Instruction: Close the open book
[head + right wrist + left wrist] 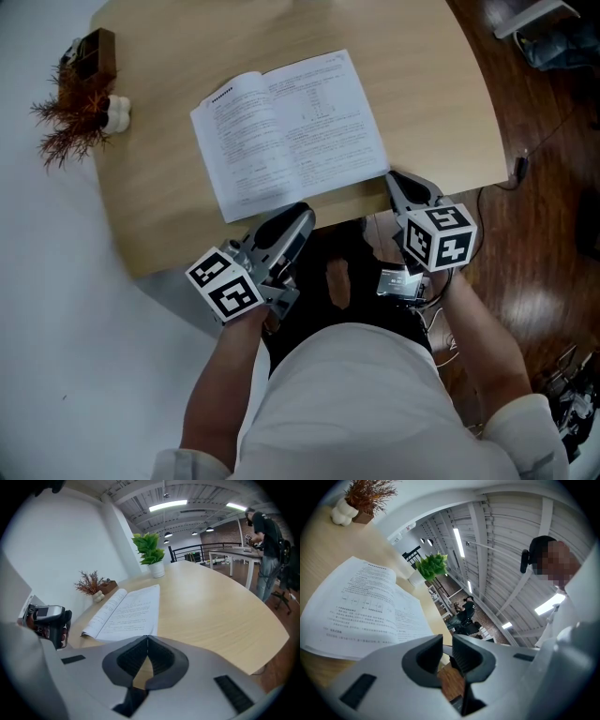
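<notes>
An open book (291, 131) lies flat on the light wooden table (431, 103), its white printed pages facing up. My left gripper (300, 216) hovers at the table's front edge, just below the book's near edge. Its jaws stand a narrow gap apart with nothing between them (447, 637), and the book (361, 606) fills the left of its view. My right gripper (396, 178) sits by the book's near right corner, off the page. Its fingertips meet, holding nothing (147, 637), and the book (126, 611) lies ahead of it to the left.
A dried reddish plant in a small white pot (70, 112) and a dark box (96, 52) stand at the table's far left corner. A green potted plant (151, 550) stands at the far end. A person (265, 541) stands beyond the table. Dark wooden floor (544, 187) lies to the right.
</notes>
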Action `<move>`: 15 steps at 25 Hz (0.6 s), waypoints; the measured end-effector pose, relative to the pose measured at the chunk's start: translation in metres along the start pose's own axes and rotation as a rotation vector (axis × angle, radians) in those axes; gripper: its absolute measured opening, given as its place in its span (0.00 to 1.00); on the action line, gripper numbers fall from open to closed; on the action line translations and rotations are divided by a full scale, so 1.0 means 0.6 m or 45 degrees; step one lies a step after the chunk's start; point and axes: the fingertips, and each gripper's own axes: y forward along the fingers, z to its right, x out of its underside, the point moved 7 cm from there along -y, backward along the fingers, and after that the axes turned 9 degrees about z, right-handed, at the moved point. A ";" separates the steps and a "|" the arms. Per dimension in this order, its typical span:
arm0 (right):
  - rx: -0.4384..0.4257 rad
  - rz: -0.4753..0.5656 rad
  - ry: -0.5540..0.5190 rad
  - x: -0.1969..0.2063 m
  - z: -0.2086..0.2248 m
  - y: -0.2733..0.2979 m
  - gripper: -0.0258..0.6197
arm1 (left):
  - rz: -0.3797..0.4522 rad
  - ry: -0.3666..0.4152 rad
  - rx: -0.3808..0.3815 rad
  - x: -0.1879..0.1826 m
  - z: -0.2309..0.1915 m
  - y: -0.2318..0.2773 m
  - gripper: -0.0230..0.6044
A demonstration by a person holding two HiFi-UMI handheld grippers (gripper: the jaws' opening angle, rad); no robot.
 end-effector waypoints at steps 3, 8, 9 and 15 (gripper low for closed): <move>0.031 -0.023 -0.015 0.002 0.001 0.003 0.04 | -0.005 0.001 0.000 0.001 0.000 -0.001 0.09; 0.072 -0.045 -0.019 0.007 0.005 0.004 0.04 | -0.016 0.004 -0.005 0.002 0.000 -0.002 0.09; 0.086 -0.047 -0.020 0.007 0.008 0.004 0.04 | -0.016 0.004 -0.005 0.001 0.000 -0.003 0.09; 0.138 -0.041 -0.017 0.004 0.027 -0.006 0.04 | -0.014 0.004 0.010 -0.003 -0.001 -0.006 0.09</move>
